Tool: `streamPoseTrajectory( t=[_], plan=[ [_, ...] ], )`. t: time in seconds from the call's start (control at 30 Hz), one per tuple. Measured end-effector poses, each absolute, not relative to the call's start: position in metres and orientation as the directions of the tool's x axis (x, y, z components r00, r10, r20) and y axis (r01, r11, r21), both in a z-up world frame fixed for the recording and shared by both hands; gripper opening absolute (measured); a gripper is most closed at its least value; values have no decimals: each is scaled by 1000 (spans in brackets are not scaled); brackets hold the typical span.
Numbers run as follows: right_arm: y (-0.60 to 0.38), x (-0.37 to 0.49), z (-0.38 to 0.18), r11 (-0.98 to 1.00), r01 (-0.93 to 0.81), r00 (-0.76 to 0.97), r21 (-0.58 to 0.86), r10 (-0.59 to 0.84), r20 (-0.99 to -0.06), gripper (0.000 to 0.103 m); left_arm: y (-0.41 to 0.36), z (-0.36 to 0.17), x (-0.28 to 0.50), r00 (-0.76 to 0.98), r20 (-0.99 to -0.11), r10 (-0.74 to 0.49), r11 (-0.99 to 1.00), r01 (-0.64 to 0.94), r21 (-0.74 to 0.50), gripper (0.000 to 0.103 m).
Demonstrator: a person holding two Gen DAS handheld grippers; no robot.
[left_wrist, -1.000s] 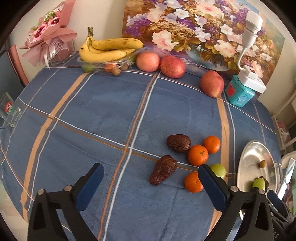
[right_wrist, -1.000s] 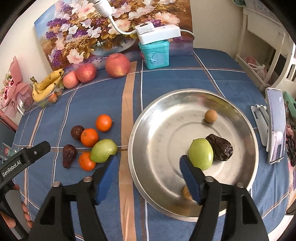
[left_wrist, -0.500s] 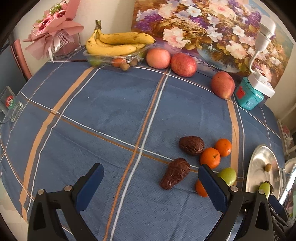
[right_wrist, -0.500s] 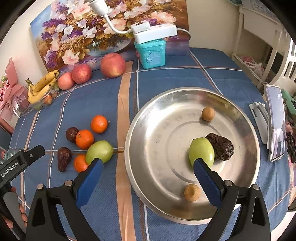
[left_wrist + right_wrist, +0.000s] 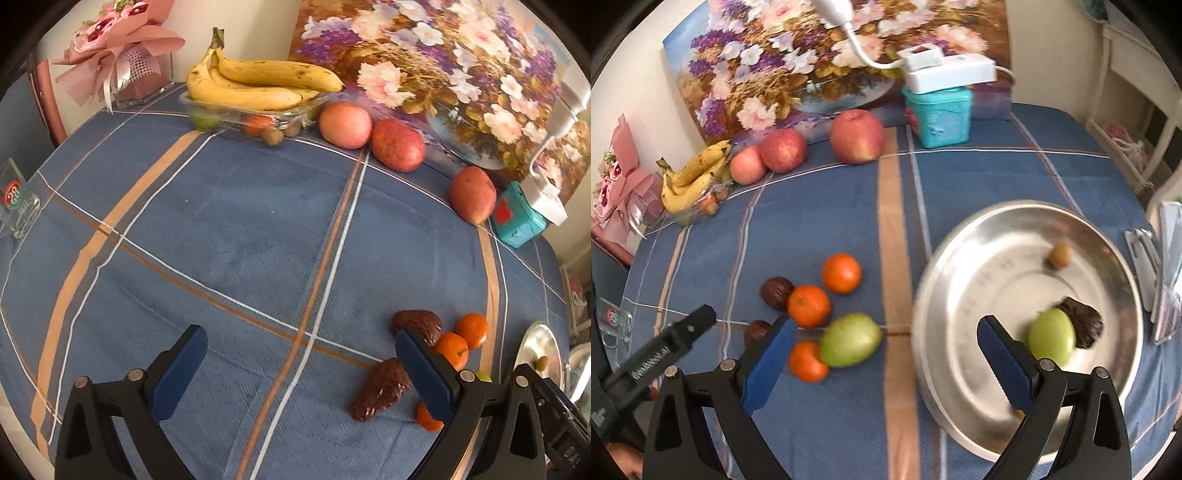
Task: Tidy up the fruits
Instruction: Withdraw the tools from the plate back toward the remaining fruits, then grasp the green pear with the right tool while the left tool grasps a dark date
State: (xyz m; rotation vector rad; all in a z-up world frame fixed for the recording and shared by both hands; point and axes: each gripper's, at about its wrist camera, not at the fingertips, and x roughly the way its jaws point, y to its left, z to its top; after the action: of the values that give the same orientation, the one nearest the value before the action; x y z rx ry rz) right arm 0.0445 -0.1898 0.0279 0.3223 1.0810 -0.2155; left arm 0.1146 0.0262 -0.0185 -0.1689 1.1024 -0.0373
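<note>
Fruits lie in a cluster on the blue striped tablecloth [image 5: 820, 206] just left of the steel plate [image 5: 960, 258]: three tangerines [image 5: 809, 305], one smooth green fruit [image 5: 850, 344] and two wrinkled dark brown fruits [image 5: 382, 394]. Inside the plate, near its right rim, a second green fruit [image 5: 1052, 340] touches another dark wrinkled fruit [image 5: 1084, 322], with a small round tan fruit [image 5: 1060, 255] apart toward the far rim. Right gripper [image 5: 884, 363] has just been opening and stands wide with nothing between its pads; left gripper [image 5: 301, 374] also stands wide and empty.

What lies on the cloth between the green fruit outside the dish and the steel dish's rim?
Nothing: in the right wrist view, only bare tablecloth with its tan stripe separates the green fruit from the steel dish.
</note>
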Motion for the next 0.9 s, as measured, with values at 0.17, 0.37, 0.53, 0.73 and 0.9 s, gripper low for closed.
streamPoseTrajectory(
  t=[0.17,0.37,0.53,0.73,0.9],
  plan=[
    [-180,64,20,938,321,435,135,-19,-900,98,21,-23,123,444,-886,-131,983,-58,-175,103],
    [-177,75,14,940,320,431,119,-33,-902,97,3,-24,128,433,-883,-180,980,1,-200,103],
    [-181,72,8,930,339,427,140,-20,-904,79,4,-28,128,392,-897,-204,974,-15,-228,102],
    [-178,69,3,927,332,420,175,21,-907,67,-1,-27,124,358,-902,-242,966,5,-257,91],
    [-176,66,-7,926,327,392,187,48,-919,63,-9,-31,122,318,-911,-264,962,15,-274,83]
  ],
)
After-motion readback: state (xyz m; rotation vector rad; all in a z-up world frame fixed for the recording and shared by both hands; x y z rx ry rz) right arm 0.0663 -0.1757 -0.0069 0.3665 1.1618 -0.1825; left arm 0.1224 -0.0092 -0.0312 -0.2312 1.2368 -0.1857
